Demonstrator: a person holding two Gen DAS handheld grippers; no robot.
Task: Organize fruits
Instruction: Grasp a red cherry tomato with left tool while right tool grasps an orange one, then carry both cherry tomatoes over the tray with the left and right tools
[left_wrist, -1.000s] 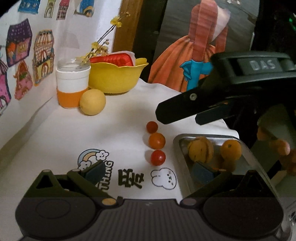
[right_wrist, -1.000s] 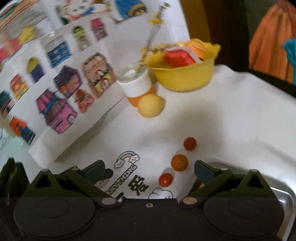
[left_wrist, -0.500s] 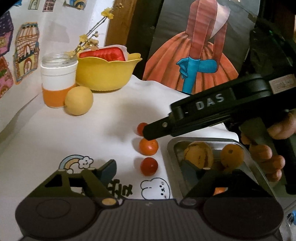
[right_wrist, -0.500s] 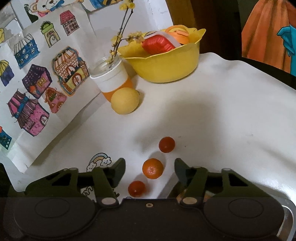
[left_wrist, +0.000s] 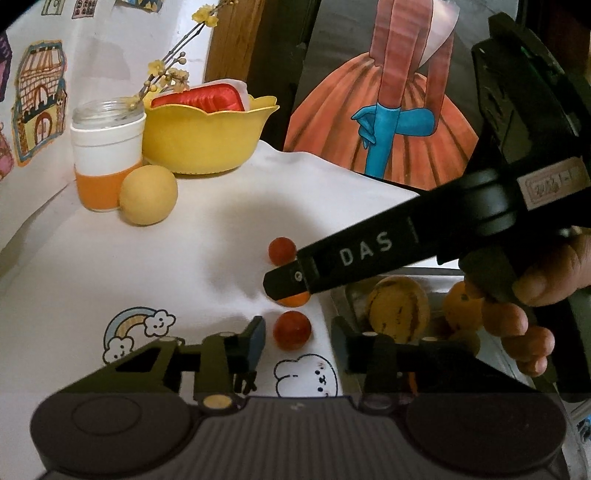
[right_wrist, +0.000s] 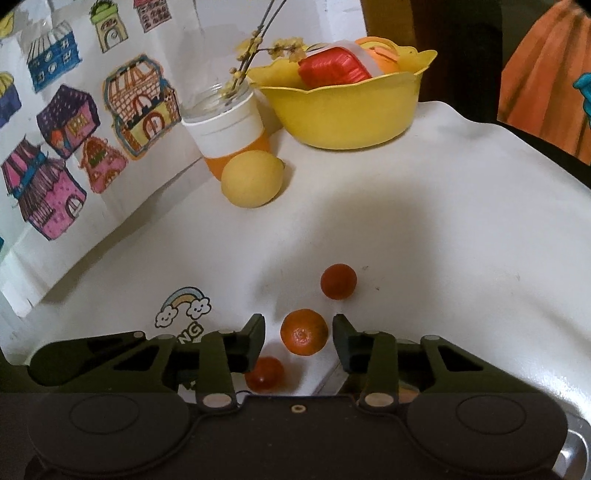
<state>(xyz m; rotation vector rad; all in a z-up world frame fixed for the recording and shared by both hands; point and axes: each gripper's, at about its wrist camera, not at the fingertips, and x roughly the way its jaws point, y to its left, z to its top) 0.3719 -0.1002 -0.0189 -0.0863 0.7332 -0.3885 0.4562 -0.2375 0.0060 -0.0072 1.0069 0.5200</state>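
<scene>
Three small fruits lie in a row on the white cloth: a far red tomato (right_wrist: 338, 280), a small orange (right_wrist: 304, 331) and a near red tomato (left_wrist: 291, 329). My right gripper (right_wrist: 299, 338) is open, and the small orange sits between its fingers. In the left wrist view my right gripper (left_wrist: 286, 286) comes in from the right and hides most of the small orange (left_wrist: 294, 300). My left gripper (left_wrist: 297, 341) is open, low over the cloth, with the near red tomato just ahead between its fingertips. A metal tray (left_wrist: 338, 295) at the right holds a speckled yellow fruit (left_wrist: 399, 308) and an orange (left_wrist: 458, 306).
At the back left stand a glass jar (left_wrist: 107, 155) with flower twigs, a round yellow fruit (left_wrist: 147, 195) and a yellow bowl (left_wrist: 207, 136) with a red packet. Paper drawings line the left wall. A hand (left_wrist: 524, 314) holds the right gripper.
Both grippers have moved forward and down and narrowed. The right one now has its fingers either side of the small orange, the left one has come up to the near red tomato.
</scene>
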